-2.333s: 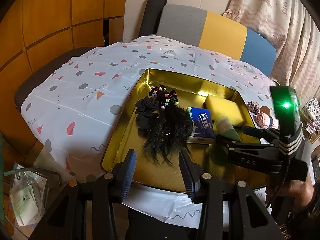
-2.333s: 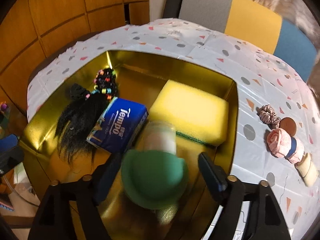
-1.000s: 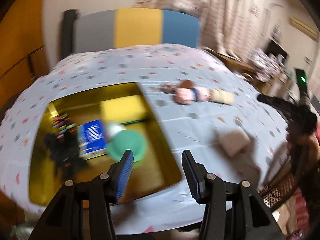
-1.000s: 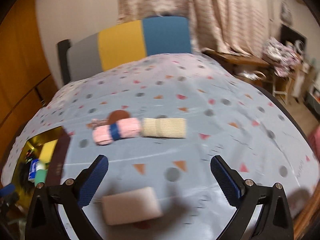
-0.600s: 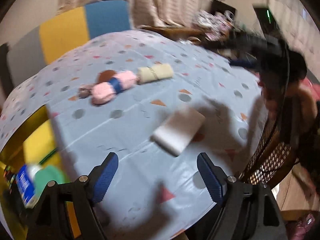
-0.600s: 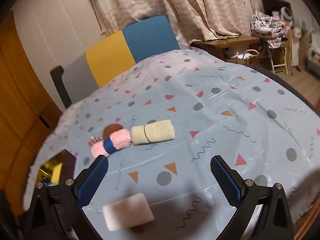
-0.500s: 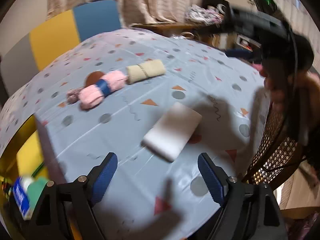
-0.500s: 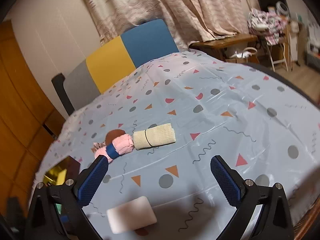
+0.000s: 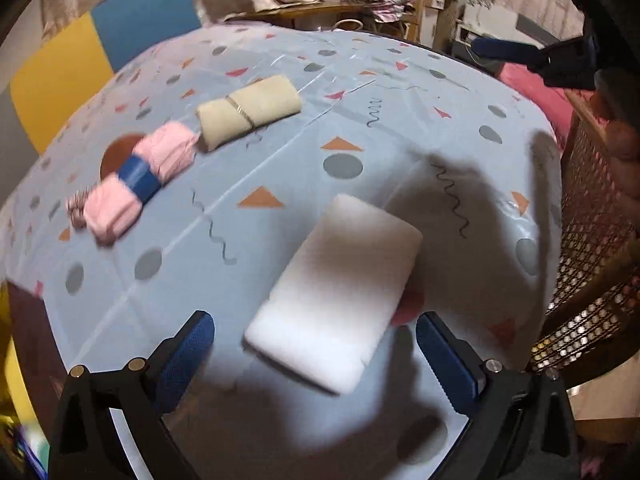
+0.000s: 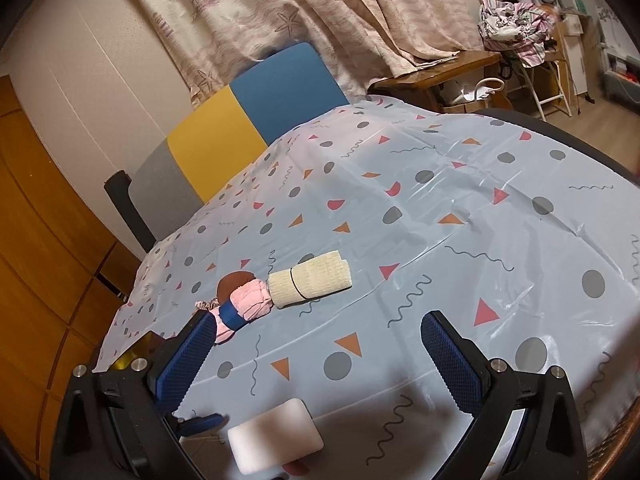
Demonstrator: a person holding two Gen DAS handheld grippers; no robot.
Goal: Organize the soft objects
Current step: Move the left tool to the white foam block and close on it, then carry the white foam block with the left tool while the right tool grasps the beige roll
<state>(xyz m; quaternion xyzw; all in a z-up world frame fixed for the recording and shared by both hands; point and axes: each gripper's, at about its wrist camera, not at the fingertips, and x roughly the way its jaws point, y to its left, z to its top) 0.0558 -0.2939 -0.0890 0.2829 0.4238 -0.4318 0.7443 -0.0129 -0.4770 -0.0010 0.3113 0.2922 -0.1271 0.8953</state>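
On a table covered with a pale blue patterned cloth [image 9: 400, 92], a pink rolled towel [image 9: 136, 184] with a blue band lay at the left, a small scrunchie [image 9: 76, 212] just beside its near end and a brown disc [image 9: 116, 156] behind it. Touching the towel's far end was a cream rolled cloth [image 9: 248, 110] held by an elastic band. Nearer the front edge, a white sponge [image 9: 340, 284] lay flat on the cloth, between the spread fingers of the left tongs [image 9: 314, 354], whose jaws had just been opening and stood wide, apart from the sponge. To the right, the right tongs [image 10: 320, 364] also stood wide apart with nothing gripped, aimed over the table toward the two rolls, the white sponge below them at the bottom of that view. Behind the table stood a grey, yellow and blue chair [image 10: 248, 120] and patterned curtains [image 10: 320, 12].
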